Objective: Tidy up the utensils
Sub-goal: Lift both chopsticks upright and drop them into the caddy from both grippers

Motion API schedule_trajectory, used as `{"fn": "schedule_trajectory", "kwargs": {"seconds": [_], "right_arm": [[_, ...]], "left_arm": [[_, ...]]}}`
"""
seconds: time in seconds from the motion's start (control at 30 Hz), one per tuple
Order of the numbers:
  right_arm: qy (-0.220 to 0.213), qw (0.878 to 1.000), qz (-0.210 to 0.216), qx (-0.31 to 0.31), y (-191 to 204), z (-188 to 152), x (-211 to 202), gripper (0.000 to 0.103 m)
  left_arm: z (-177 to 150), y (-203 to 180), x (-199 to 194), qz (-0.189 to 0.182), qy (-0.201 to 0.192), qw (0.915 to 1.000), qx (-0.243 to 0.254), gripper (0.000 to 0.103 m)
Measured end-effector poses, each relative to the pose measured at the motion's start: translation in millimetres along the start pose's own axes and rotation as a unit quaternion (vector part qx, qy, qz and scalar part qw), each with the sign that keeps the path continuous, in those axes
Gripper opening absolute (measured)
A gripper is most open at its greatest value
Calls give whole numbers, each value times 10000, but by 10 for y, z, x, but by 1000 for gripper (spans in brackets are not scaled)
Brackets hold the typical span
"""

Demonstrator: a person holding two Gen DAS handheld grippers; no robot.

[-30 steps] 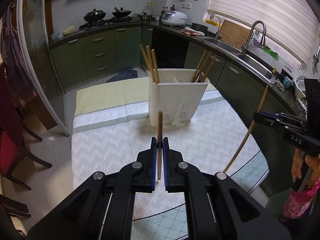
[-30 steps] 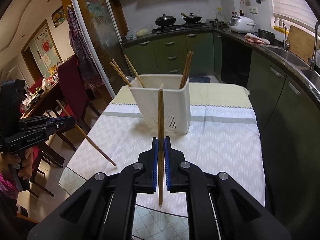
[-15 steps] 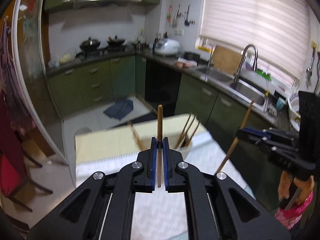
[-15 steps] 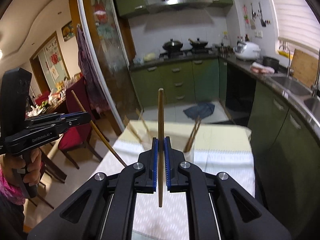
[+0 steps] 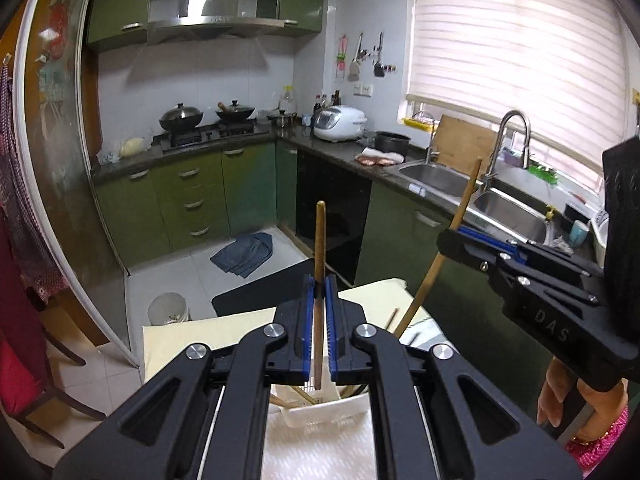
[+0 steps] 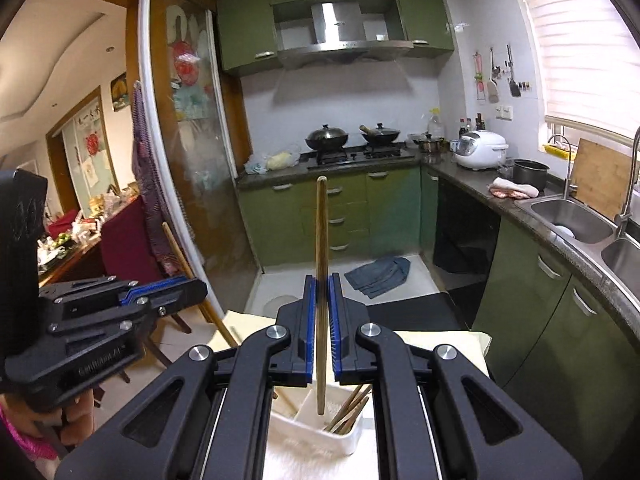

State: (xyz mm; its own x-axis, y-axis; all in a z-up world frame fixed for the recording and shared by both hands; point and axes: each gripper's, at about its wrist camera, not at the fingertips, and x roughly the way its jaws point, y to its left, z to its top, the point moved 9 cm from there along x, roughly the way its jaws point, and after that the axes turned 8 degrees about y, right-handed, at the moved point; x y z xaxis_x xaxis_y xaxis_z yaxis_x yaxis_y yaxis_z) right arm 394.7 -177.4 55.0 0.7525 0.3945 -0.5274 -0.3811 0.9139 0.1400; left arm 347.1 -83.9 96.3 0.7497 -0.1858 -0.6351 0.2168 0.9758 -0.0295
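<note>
My left gripper [image 5: 319,284] is shut on a wooden chopstick [image 5: 319,240] that stands upright between its blue pads. Its lower tip hangs just above the white utensil holder [image 5: 324,410], which shows low between the arms with several chopsticks inside. My right gripper [image 6: 321,284] is likewise shut on an upright chopstick [image 6: 321,232], whose lower end hangs over the same holder [image 6: 320,428]. Each view catches the other gripper from the side: the right one [image 5: 452,240] with its slanted chopstick [image 5: 460,216], the left one [image 6: 192,292] with its chopstick [image 6: 176,248].
The holder stands on a table with a pale patterned cloth [image 5: 320,452]. Green cabinets [image 6: 340,216], a hob with two woks [image 6: 352,136] and a sink [image 5: 460,176] line the walls beyond. A blue rag [image 5: 244,252] lies on the floor. Red chairs [image 5: 16,320] stand at the left.
Both grippers have risen and tilted up with their chopsticks still held. The holder has dropped from the middle of each view to the bottom edge, and the kitchen walls now fill the frames.
</note>
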Motion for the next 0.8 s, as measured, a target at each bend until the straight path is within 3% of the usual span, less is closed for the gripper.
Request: {"fn": "schedule_trajectory", "kwargs": {"seconds": [0.23, 0.5, 0.57, 0.63, 0.7, 0.77, 0.8], "right_arm": [[451, 9990, -54, -5, -102, -315, 558, 7], [838, 9963, -118, -160, -44, -741, 888, 9], [891, 9956, -147, -231, -17, -833, 928, 24], [874, 9956, -194, -291, 8, -908, 906, 26], [833, 9959, -185, -315, 53, -950, 844, 27], [694, 9970, -168, -306, 80, -963, 708, 45], [572, 9978, -149, -312, 105, -968, 593, 52]], "left_arm": [[-289, 98, 452, 55, 386, 9992, -7, 6], [-832, 208, 811, 107, 895, 9959, -70, 6], [-927, 241, 835, 118, 931, 9955, -114, 14], [-988, 291, 825, 127, 893, 9957, -187, 32], [-1012, 304, 762, 154, 799, 9965, -200, 38], [-1012, 287, 632, 206, 609, 9978, -155, 55], [-1014, 276, 516, 261, 430, 9986, -137, 73]]}}
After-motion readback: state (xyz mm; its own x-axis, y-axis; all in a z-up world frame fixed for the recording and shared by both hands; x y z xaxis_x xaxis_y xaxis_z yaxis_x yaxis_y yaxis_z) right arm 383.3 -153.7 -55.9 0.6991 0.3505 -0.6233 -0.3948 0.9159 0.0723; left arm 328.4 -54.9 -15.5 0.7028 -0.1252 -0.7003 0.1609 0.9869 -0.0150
